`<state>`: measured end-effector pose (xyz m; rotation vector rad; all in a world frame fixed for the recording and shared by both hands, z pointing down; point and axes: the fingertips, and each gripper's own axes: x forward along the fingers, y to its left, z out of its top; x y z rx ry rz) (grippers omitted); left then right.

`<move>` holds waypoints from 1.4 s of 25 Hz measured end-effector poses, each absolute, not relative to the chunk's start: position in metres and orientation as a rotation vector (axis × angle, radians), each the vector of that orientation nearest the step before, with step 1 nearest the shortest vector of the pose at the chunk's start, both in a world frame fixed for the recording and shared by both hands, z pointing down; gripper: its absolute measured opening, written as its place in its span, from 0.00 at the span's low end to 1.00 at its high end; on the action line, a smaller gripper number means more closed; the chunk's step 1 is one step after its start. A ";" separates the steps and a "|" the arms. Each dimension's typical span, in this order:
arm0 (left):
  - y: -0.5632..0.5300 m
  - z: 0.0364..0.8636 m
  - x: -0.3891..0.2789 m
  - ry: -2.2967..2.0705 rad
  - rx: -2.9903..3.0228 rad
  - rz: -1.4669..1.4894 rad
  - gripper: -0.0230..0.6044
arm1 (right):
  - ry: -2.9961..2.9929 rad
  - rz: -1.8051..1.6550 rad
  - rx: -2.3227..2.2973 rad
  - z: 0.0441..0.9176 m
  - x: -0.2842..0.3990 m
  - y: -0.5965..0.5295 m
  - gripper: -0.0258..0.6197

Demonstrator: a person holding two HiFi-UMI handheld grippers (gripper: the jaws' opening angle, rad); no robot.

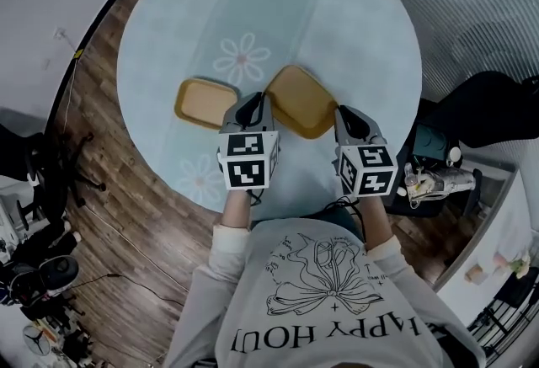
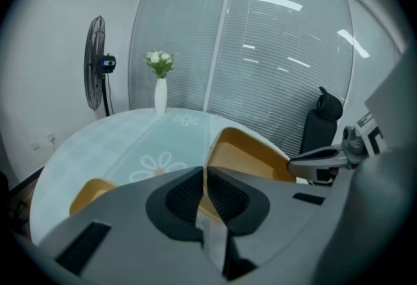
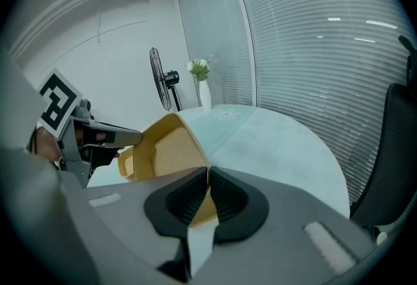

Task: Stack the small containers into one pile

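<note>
**Containers: one gripped by both tongs, one lying flat on the tabletop**

Containers here are two shallow mustard-yellow trays with rounded corners. They sit toward the near edge of a round tabletop [image 1: 370, 29] covered in a pale blue cloth printed with daisies.

The held container [image 1: 301, 99] is near the middle of that near edge, turned corner-on to the person and tilted, with its hollow side showing. The left tongs [image 1: 253, 101] are closed on its left rim, and the thin yellow wall is pinched between the dark ribbed pads. The right tongs [image 1: 345, 114] are closed on its opposite rim in the same way. Whether its underside touches the cloth cannot be told.

The second container [image 1: 206, 103] lies flat and open side up, just beside the left tongs toward the left edge. It is not gripped by either tool.

In the left gripper view, the held container [image 2: 251, 156] rises from between the jaws, and the second container [image 2: 91, 192] shows low at the left. At the far edge of the tabletop stands a slim white vase of white flowers [image 2: 160, 85]. A standing fan [image 2: 96, 72] is behind it by the wall, with window blinds [image 2: 287, 49] to the right.

In the right gripper view, the held container [image 3: 166, 147] stands up from the jaws, its inside facing the camera.
</note>
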<state>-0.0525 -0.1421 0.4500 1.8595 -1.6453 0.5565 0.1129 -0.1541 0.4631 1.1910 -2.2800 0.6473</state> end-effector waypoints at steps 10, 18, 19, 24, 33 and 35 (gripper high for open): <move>-0.159 0.482 -0.054 -1.579 1.833 0.631 0.08 | -2.202 0.719 1.137 0.498 0.111 -0.166 0.08; -0.158 0.504 -0.051 -1.514 1.792 0.689 0.08 | -2.144 0.765 1.098 0.519 0.115 -0.165 0.08; -0.158 0.506 -0.051 -1.506 1.789 0.698 0.08 | -2.136 0.771 1.092 0.522 0.115 -0.164 0.08; -0.158 0.517 -0.047 -1.464 1.774 0.736 0.08 | -2.088 0.806 1.068 0.535 0.118 -0.161 0.08; -0.162 0.536 -0.050 -1.423 1.750 0.804 0.08 | -2.044 0.865 1.046 0.552 0.118 -0.163 0.08; -0.164 0.540 -0.050 -1.419 1.745 0.810 0.08 | -2.034 0.870 1.044 0.556 0.118 -0.164 0.08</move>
